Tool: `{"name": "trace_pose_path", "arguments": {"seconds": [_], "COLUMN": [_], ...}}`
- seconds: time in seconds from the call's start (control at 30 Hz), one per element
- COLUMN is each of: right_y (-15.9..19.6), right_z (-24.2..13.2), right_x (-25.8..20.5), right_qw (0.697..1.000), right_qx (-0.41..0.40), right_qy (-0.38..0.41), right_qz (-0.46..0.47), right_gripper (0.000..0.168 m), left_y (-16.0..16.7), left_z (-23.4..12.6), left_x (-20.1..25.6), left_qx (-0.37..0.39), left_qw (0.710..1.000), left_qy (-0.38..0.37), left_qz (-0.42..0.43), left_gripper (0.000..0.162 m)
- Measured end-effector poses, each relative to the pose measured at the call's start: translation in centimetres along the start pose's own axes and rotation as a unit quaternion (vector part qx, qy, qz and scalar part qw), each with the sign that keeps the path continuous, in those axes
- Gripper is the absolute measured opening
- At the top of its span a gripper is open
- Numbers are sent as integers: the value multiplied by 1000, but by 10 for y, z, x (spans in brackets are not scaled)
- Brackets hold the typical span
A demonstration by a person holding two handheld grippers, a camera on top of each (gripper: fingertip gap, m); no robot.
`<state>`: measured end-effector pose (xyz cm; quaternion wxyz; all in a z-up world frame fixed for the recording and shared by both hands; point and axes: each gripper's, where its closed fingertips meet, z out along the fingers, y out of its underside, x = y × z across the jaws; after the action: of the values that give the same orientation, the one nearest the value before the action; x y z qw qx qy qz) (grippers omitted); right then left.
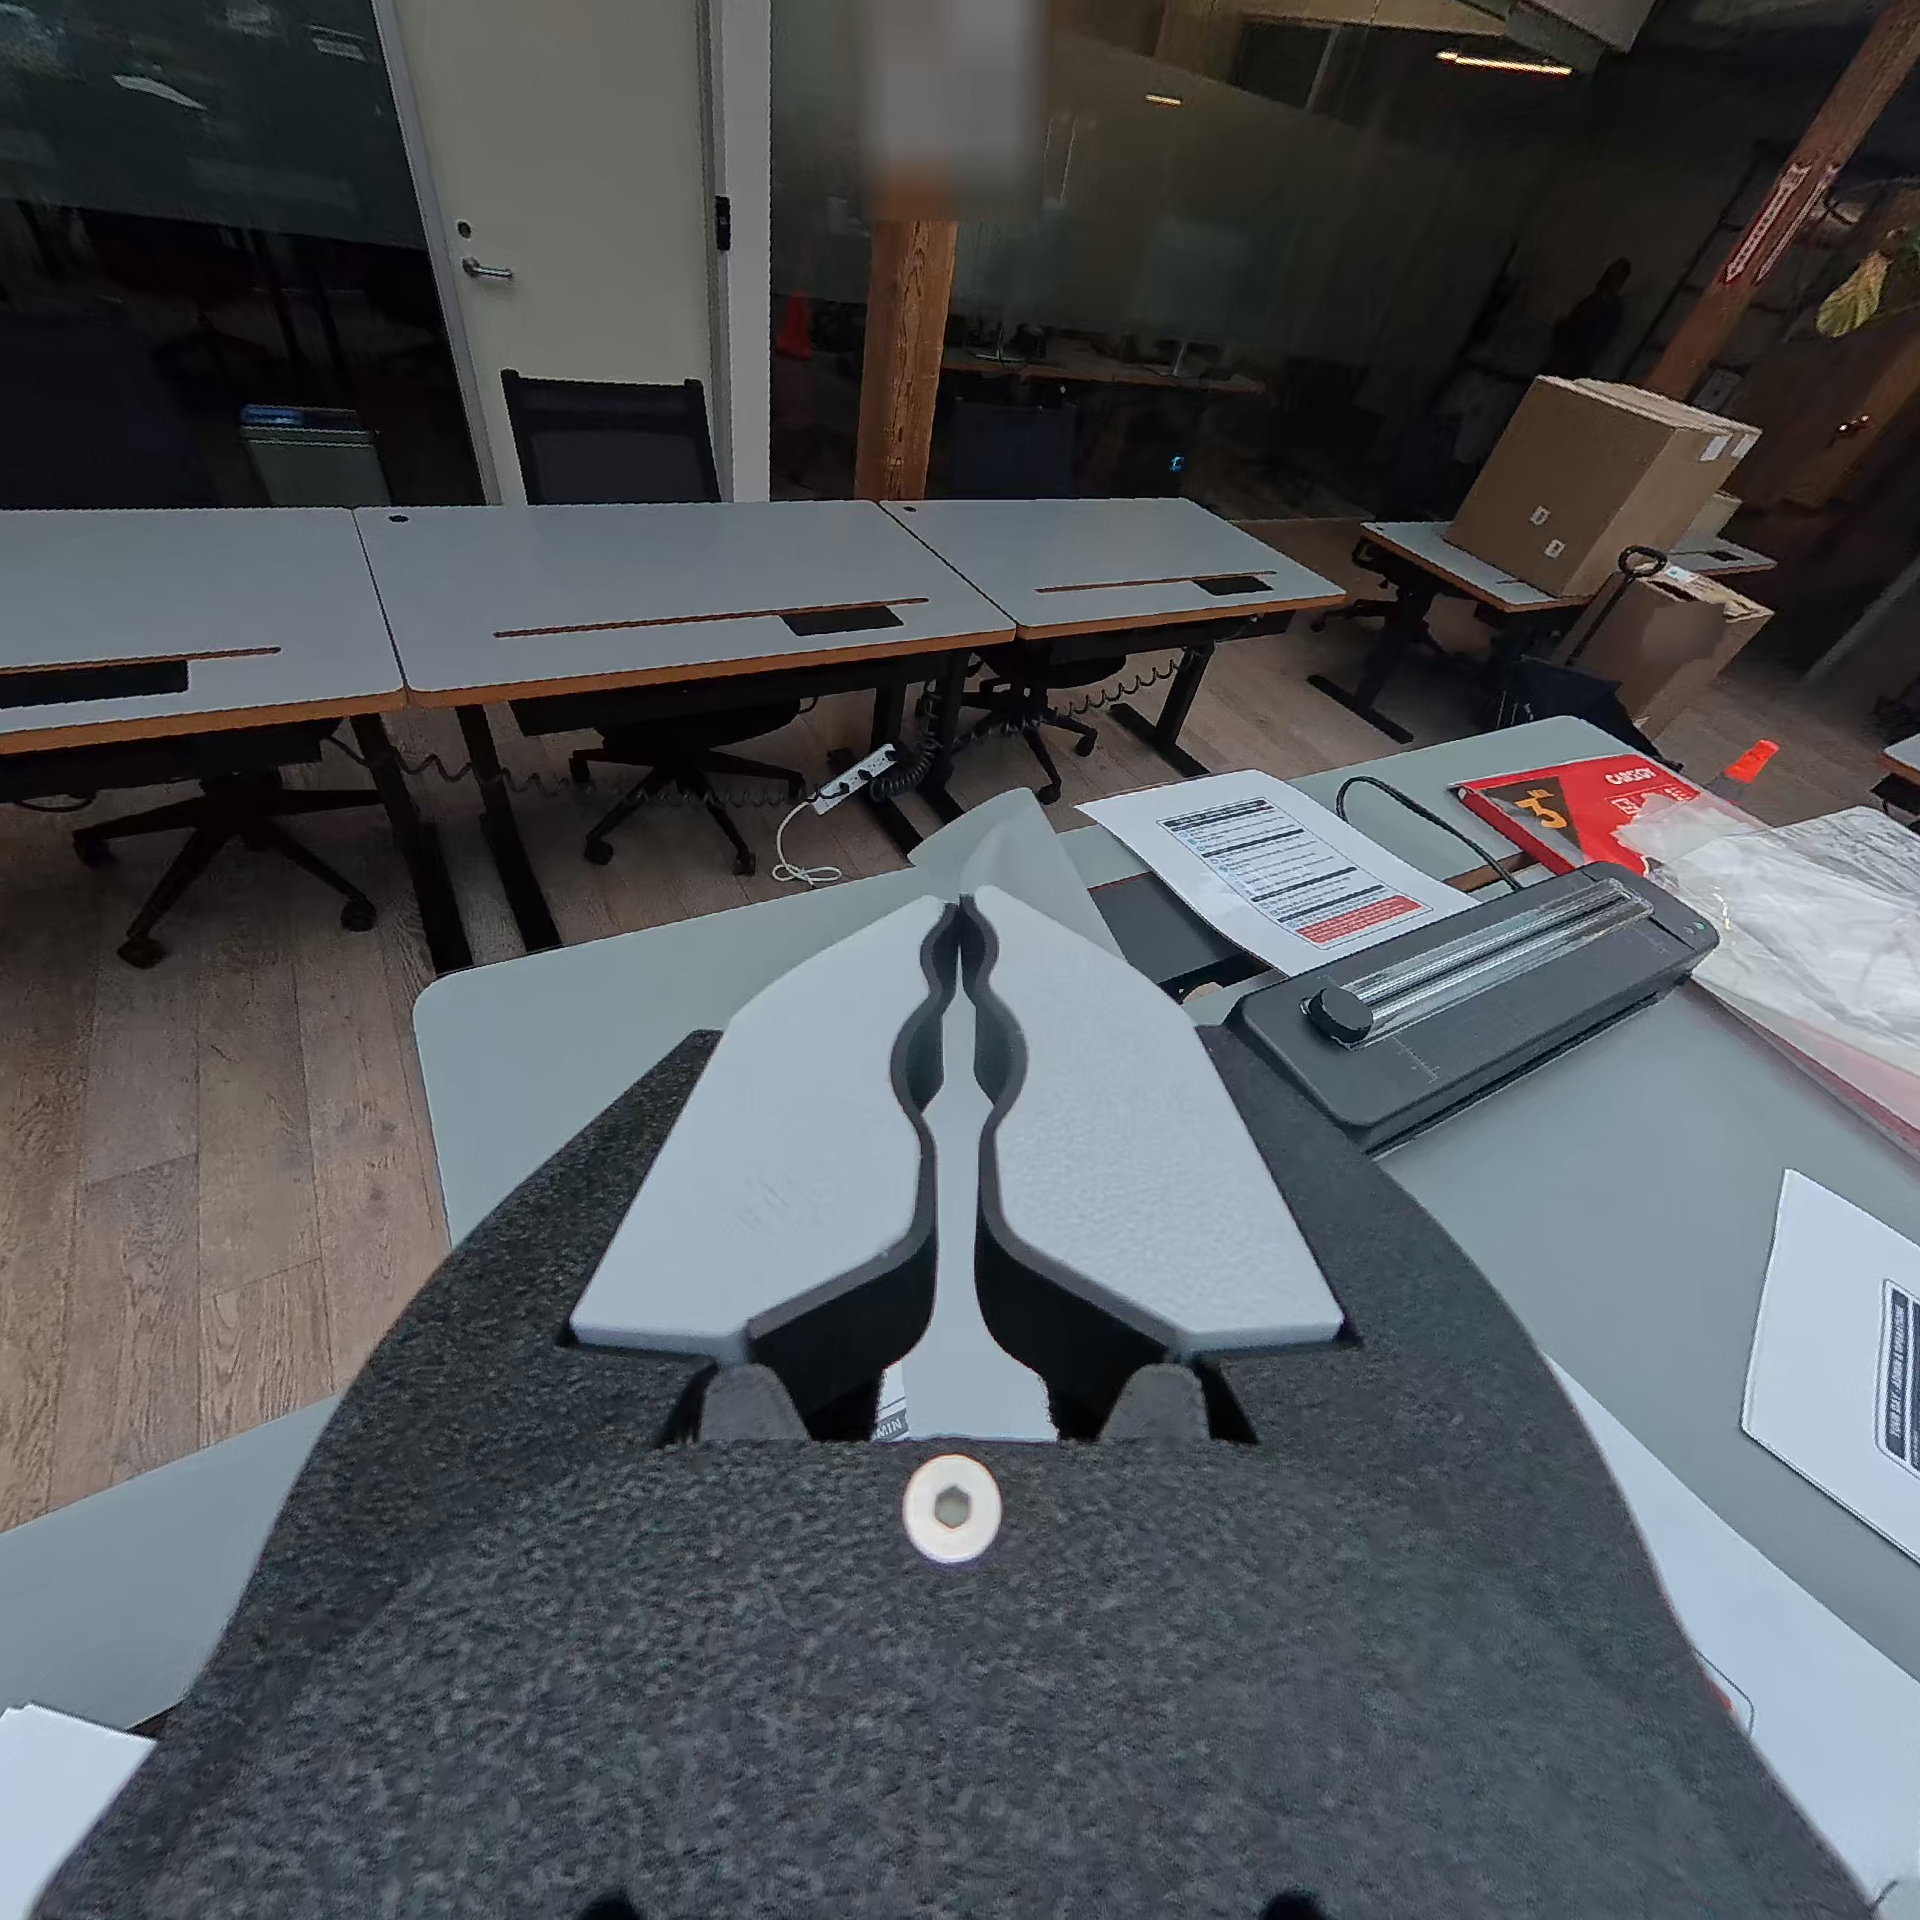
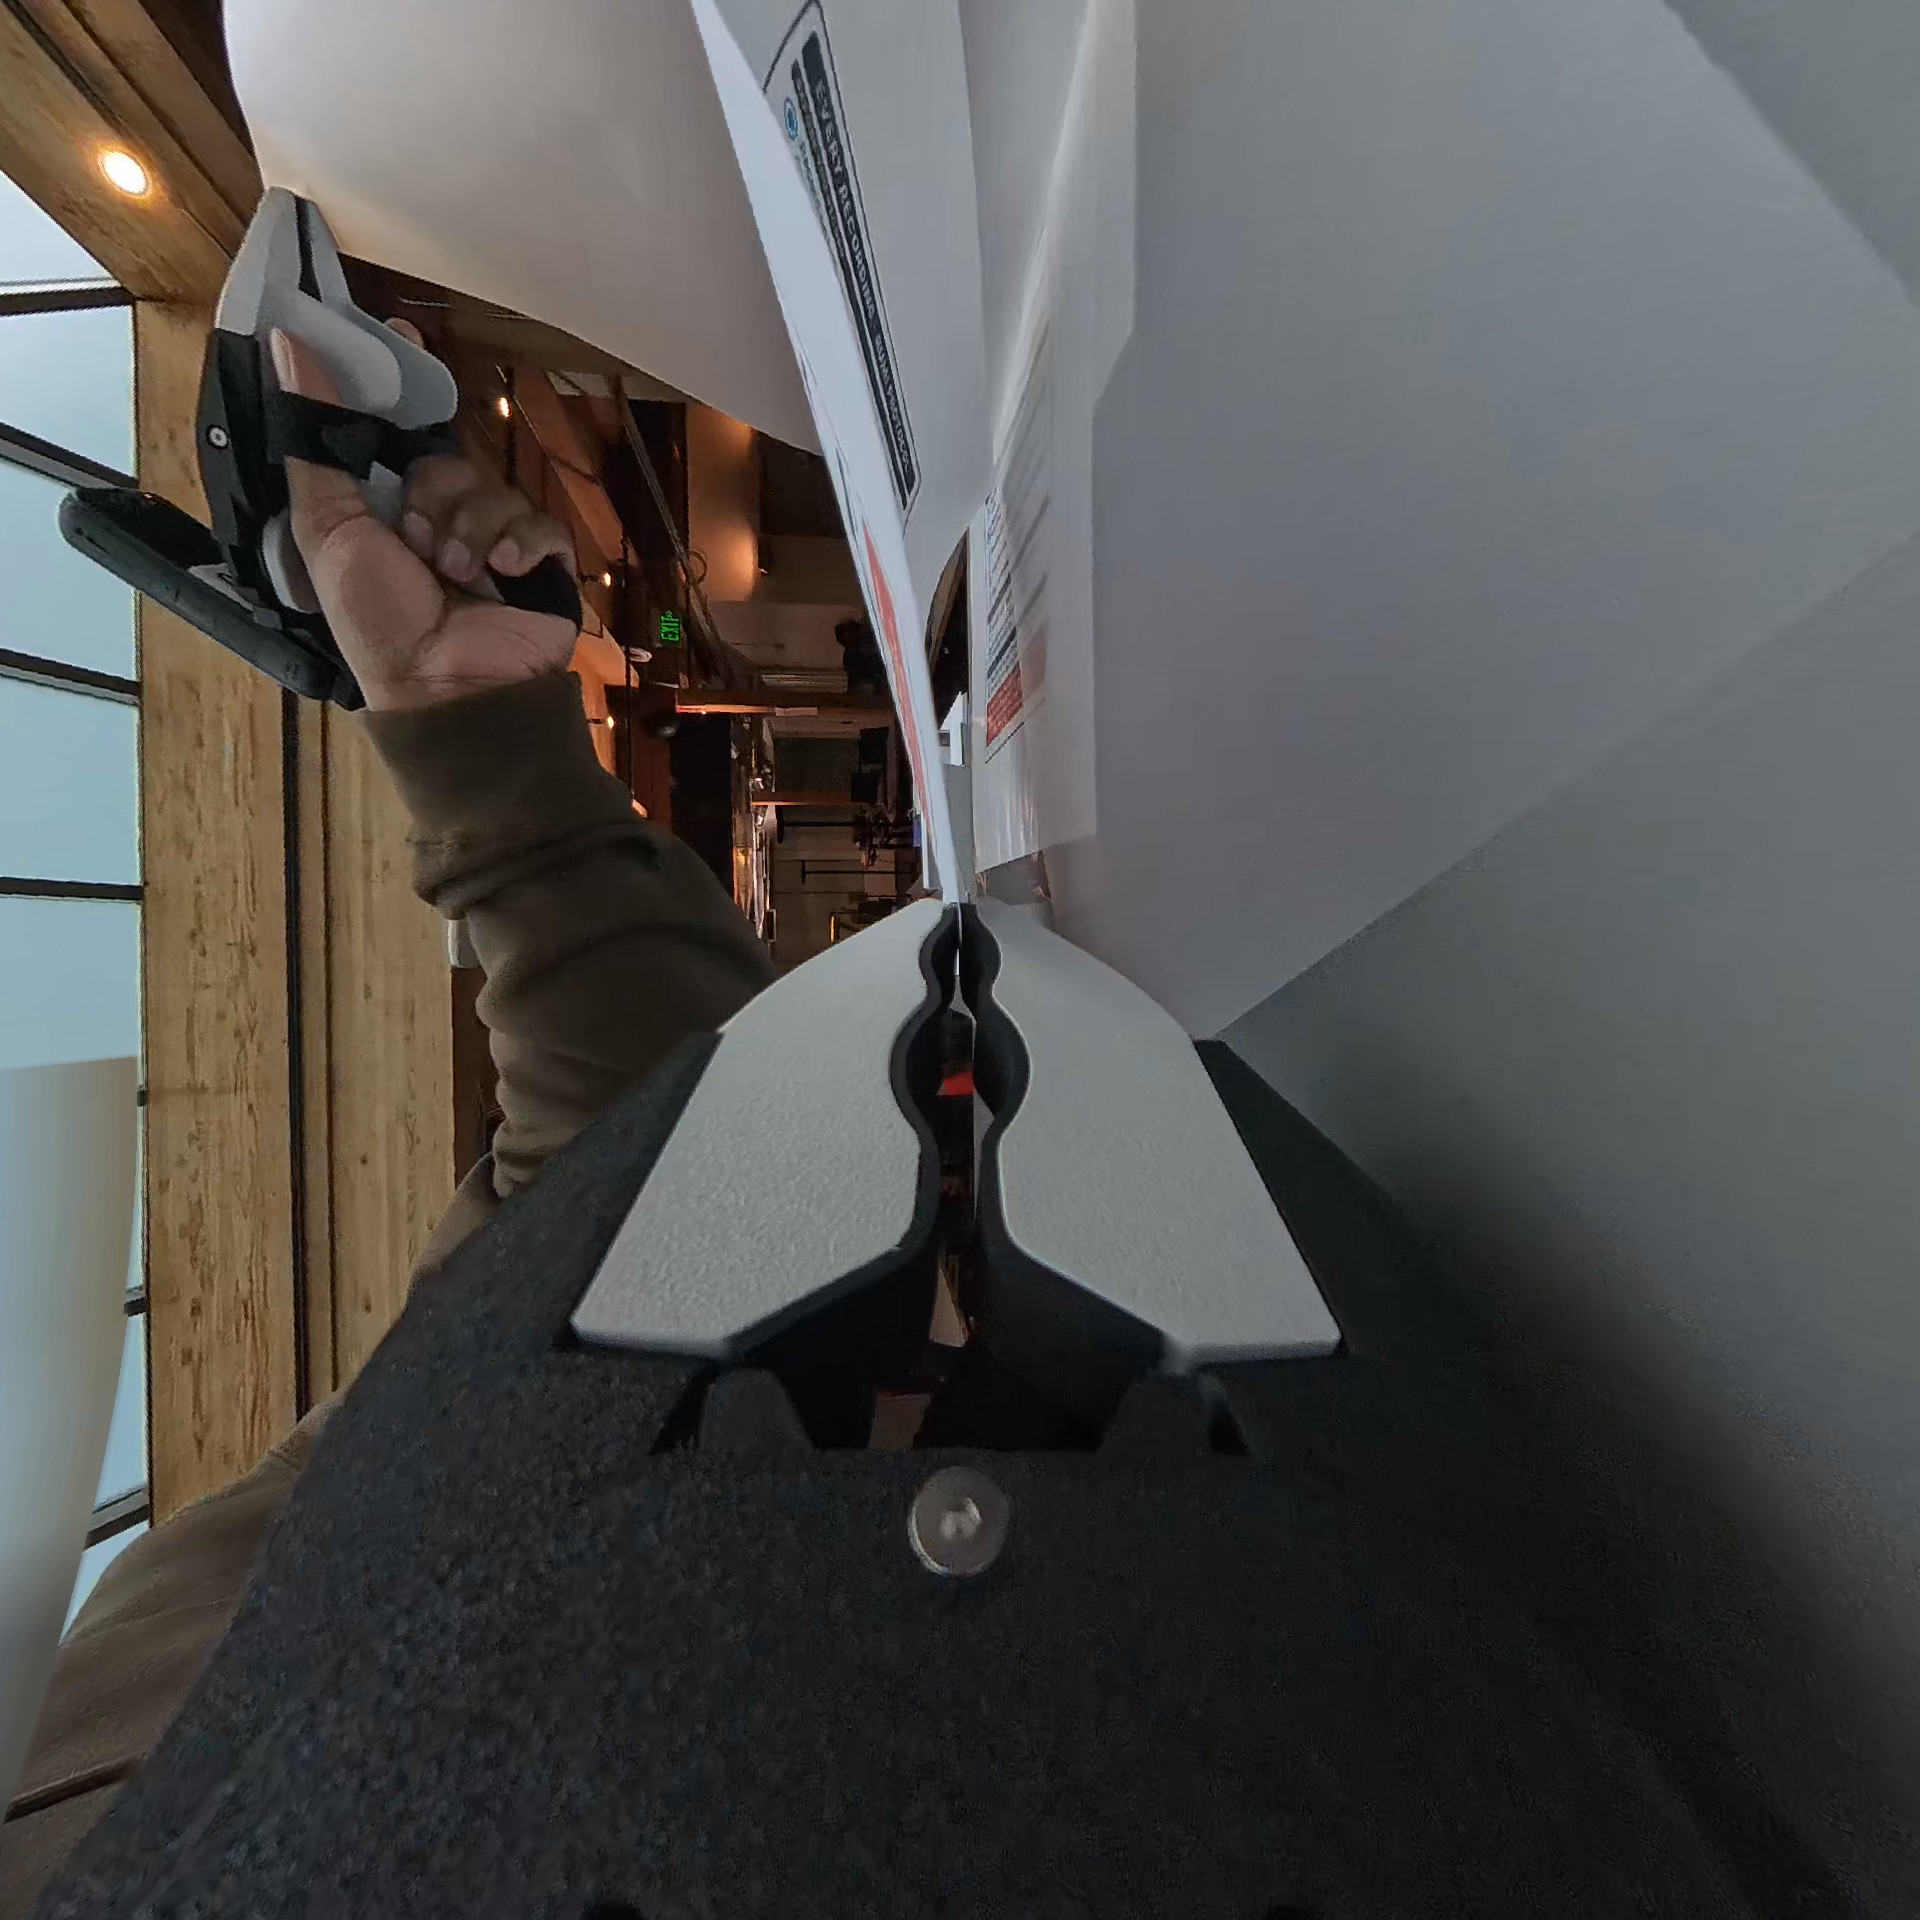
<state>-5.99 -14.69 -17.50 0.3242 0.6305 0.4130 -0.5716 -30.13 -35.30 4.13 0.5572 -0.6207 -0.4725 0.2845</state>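
My left gripper (image 1: 961, 909) is shut on a white sheet of paper (image 1: 1023, 857); the sheet's corner sticks up past the fingertips and more of it shows between the fingers. My right gripper (image 2: 961, 914) is turned on its side and shut on an edge of the same printed sheet (image 2: 862, 312), which rises from the fingertips and curves across to the left. The left gripper also shows in the right wrist view (image 2: 296, 260), clamped on the sheet's far corner and held by a hand (image 2: 416, 592). The sheet hangs in the air between the two grippers, above the grey table (image 1: 582, 1060).
On the table to the right lie a black paper trimmer (image 1: 1475, 997), a printed sheet (image 1: 1268, 873), a red pack (image 1: 1579, 810), clear plastic sleeves (image 1: 1829, 914) and another printed sheet (image 1: 1839, 1351). Grey desks (image 1: 675, 582) and a cardboard box (image 1: 1590, 478) stand beyond.
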Motion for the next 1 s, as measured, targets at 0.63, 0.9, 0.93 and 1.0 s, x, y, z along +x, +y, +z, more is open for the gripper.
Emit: {"name": "trace_pose_path", "arguments": {"seconds": [0.63, 0.9, 0.93, 1.0], "right_y": [4, 2, 2, 1], "right_z": [6, 12, 13, 16], "right_x": [12, 5, 4, 1], "right_qw": [999, 1000, 1000, 1000], "right_qx": [28, 15, 13, 8], "right_qy": [29, 18, 17, 14], "right_qz": [17, -5, -9, -17], "right_gripper": [0, 0, 0, 0], "left_y": [1, -1, -2, -2], "left_z": [5, 3, 3, 3], "left_x": [12, 17, 17, 16], "left_qx": [2, 2, 2, 2], "left_qw": [1000, 1000, 1000, 1000], "left_qy": [18, 27, 27, 27], "left_qz": [1, 3, 4, 3], "left_gripper": [0, 0, 0, 0]}}
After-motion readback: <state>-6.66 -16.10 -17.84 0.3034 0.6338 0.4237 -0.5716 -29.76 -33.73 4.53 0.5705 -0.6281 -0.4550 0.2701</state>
